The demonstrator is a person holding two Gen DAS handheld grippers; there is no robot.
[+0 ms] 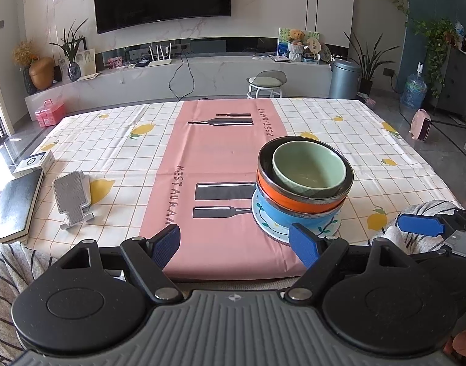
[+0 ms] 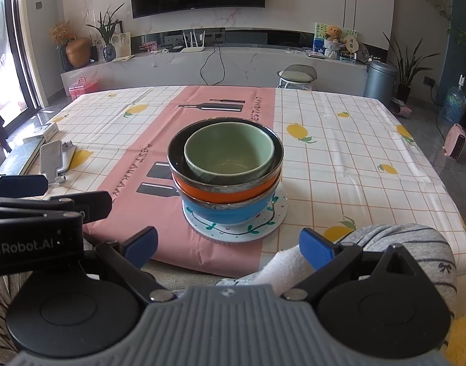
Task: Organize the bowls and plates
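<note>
Bowls (image 2: 225,167) stacked near table's (image 2: 370,167) front edge

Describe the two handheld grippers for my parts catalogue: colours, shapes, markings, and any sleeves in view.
Both match: the left gripper and right gripper have blue textured finger pads on black linkage arms, two round black discs and a ribbed grey body. White lettering ending "Robot.AI" marks the left one's black side. Grey fabric with dark stripes lies beside them. No cables visible.
</note>
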